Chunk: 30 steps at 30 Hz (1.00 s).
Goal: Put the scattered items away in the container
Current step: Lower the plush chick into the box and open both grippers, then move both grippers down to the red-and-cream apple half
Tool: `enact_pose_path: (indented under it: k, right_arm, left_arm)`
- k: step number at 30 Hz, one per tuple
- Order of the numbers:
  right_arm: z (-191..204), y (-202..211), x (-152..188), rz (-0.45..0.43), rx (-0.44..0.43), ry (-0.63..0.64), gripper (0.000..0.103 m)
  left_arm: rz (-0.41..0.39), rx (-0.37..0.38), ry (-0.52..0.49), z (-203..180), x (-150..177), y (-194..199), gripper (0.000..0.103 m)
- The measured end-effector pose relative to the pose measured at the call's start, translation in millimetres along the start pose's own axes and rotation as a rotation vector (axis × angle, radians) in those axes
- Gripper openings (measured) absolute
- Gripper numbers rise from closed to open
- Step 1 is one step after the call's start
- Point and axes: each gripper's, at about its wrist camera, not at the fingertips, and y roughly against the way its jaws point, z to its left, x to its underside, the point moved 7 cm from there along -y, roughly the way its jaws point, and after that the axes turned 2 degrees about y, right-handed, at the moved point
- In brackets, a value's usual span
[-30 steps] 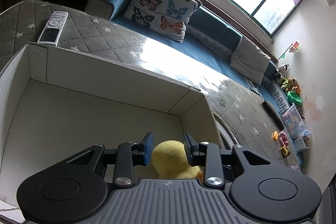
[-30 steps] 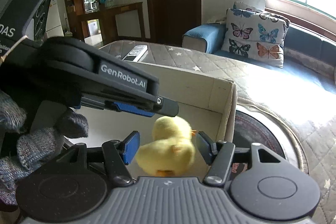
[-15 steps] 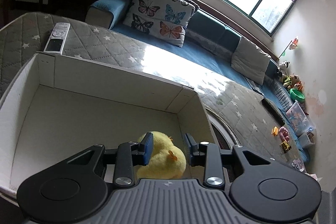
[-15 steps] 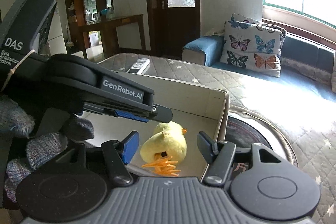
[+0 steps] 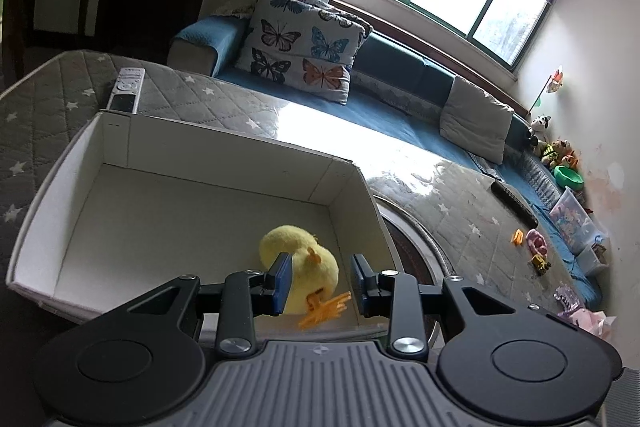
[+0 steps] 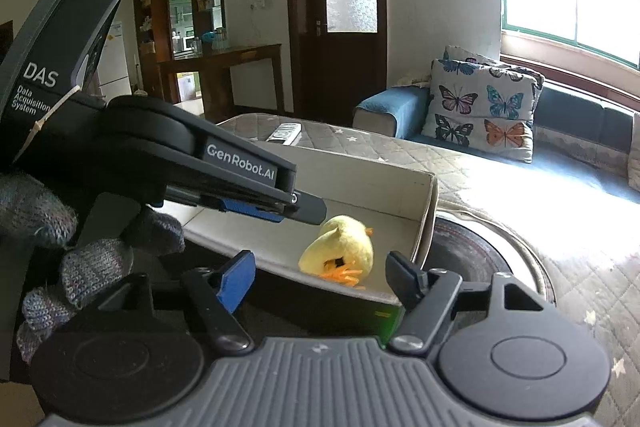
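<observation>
A plush duck [image 5: 298,259] lies inside the cardboard box [image 5: 224,163], near its right wall; a remote control [image 5: 126,89] rests behind the box.

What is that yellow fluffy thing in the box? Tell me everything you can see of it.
The plush duck is a small toy of soft yellow fuzz with an orange beak and stringy orange feet. It lies tipped on its side on the floor of the white box, near the right-hand wall. Nothing holds it: the left claw is open above it.

both wrist views close above box [image 5: 224,163], sharing duck [image 6: 340,247]
</observation>
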Motion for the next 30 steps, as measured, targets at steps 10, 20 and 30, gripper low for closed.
enact_pose_path:
  k: [10, 20, 30]
  right_arm:
    - [17.8, 28.3, 19.4, -0.022, -0.006, 0.018, 0.076]
    - [35.1, 44.6, 43.2, -0.015, -0.03, 0.031, 0.077]
    - [57.3, 45.9, 64.1, 0.01, -0.071, 0.076, 0.077]
  left_arm:
    - [-0.027, -0.04, -0.004, 4.9, 24.2, 29.3, 0.034]
    - [-0.036, -0.056, -0.001, 11.4, 47.6, 47.4, 0.034]
    - [0.014, -0.063, 0.04, 25.4, 75.2, 49.1, 0.035]
